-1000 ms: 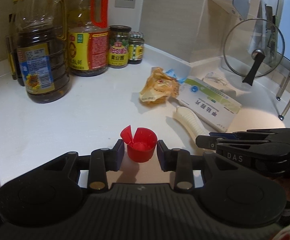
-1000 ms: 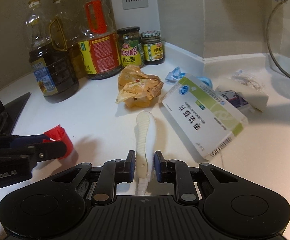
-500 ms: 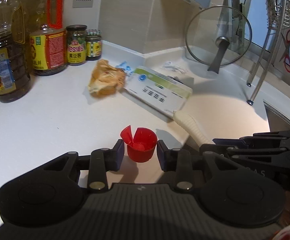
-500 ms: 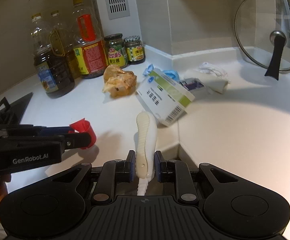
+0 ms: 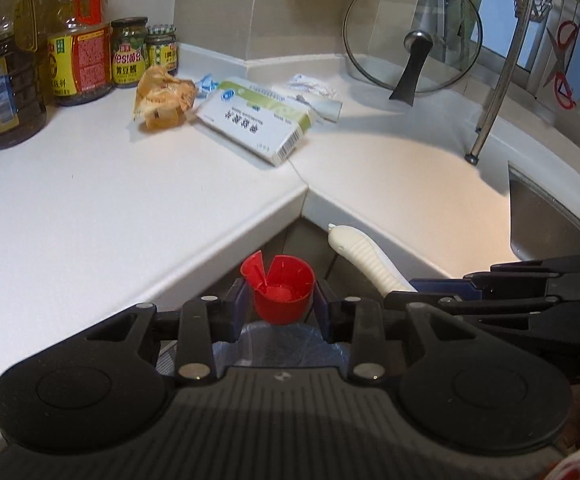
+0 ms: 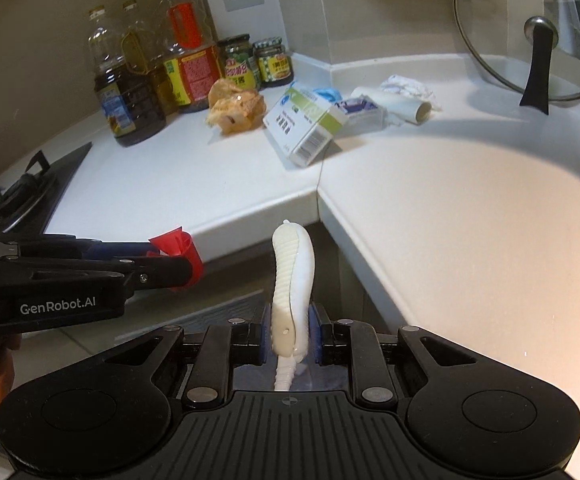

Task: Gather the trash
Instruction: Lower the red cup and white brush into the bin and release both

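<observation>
My left gripper (image 5: 280, 306) is shut on a small red plastic cap (image 5: 284, 294) with a flip lid, held off the counter's inner corner above a bin lined with a bluish bag (image 5: 282, 346). My right gripper (image 6: 290, 330) is shut on a white ribbed plastic piece (image 6: 291, 276) that stands upright between the pads. In the right wrist view the red cap (image 6: 180, 250) shows at the left gripper's tip. A crumpled orange wrapper (image 5: 162, 98), a white-and-green box (image 5: 256, 120) and crumpled white paper (image 6: 405, 86) lie at the back of the white counter (image 5: 90, 184).
Oil bottles (image 5: 4, 76) and jars (image 5: 130, 54) stand at the back left. A glass lid (image 5: 411, 36) leans on the wall at the back right. A steel sink (image 5: 549, 216) lies right, a black stove (image 6: 22, 196) left. A white tube (image 6: 393, 102) lies by the box.
Both grippers have drawn back from over the counter to beyond its inner corner, each keeping its load. The bag-lined bin has come into view beneath the left gripper.
</observation>
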`<move>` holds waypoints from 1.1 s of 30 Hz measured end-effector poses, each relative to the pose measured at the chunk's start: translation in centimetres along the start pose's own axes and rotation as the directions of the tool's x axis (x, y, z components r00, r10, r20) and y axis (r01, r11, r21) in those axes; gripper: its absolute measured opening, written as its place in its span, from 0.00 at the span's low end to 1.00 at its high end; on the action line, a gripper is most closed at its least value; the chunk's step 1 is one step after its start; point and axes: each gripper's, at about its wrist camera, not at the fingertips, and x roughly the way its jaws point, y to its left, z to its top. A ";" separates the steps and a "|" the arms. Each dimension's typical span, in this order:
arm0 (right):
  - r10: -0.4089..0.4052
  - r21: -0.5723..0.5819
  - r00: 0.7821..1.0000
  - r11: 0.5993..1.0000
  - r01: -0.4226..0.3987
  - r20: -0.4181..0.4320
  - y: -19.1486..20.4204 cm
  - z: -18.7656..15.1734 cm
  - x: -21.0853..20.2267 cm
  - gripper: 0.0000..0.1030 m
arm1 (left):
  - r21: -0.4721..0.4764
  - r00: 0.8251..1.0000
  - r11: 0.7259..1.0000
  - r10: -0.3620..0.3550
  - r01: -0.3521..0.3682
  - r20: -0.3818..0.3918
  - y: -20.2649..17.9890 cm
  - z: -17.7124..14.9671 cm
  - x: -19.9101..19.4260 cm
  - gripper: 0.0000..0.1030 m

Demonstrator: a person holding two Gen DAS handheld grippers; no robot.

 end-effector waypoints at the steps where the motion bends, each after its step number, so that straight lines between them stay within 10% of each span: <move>1: 0.009 -0.003 1.000 1.000 -0.009 -0.009 -0.2 -0.4 0.1 0.20 | -0.008 1.000 1.000 0.006 -0.006 -0.007 -0.2 -0.5 0.1 0.31; 28: -0.040 0.044 0.969 0.998 0.052 -0.243 -4.0 -7.7 9.2 0.20 | -0.029 0.968 0.999 0.013 -0.021 -0.250 2.0 -10.0 12.3 0.32; 33: -0.042 0.054 0.966 0.997 0.058 -0.254 -4.1 -7.7 9.6 0.20 | -0.020 0.957 0.999 0.023 -0.030 -0.289 2.3 -10.2 13.4 0.45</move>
